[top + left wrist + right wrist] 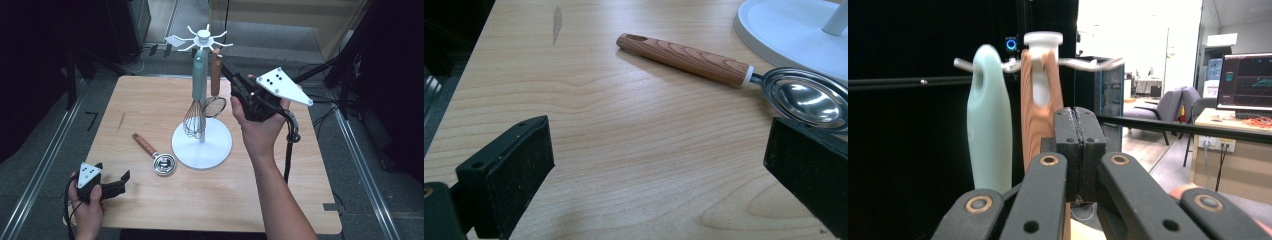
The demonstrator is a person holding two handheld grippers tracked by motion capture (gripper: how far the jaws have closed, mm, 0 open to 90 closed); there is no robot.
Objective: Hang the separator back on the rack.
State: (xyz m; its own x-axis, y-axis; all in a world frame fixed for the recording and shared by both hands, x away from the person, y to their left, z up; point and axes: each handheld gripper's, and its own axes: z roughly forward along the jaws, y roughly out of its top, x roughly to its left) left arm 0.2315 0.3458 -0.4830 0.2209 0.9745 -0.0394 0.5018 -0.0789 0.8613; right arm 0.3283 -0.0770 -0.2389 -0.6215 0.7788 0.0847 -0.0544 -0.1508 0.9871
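Strainer [215, 85] hangs from the white hook rack [202, 145] by its wooden handle, long axis plumb, mesh bowl at the bottom just above the rack's round base. We see the right gripper [226, 69] raised to the upper part of that handle, reaching in from the strainer's right in the high view. In the right gripper view the jaws stand pressed together with no gap, their tips overlapping the wooden handle [1039, 107] at its right edge; we cannot tell whether they pinch the edge of the wood or merely sit in front of it, touching or just beside. The top of the handle lies at the hook arms under the rack's cap, and we judge the coming move turns on this: the handle's hole must pass over or off a hook arm, so the travel runs along the handle's upright axis. A mint-handled whisk [197, 100] hangs just beside the strainer, to its left, close enough to be knocked. The left gripper [121, 181] rests low at the near left corner of the surface [150, 200], jaws wide apart and holding nothing. A wood-handled scoop [744, 80] lies flat before it, handle pointing away from the rack base, bowl just beside the base. The left hand is the nearer to that one.
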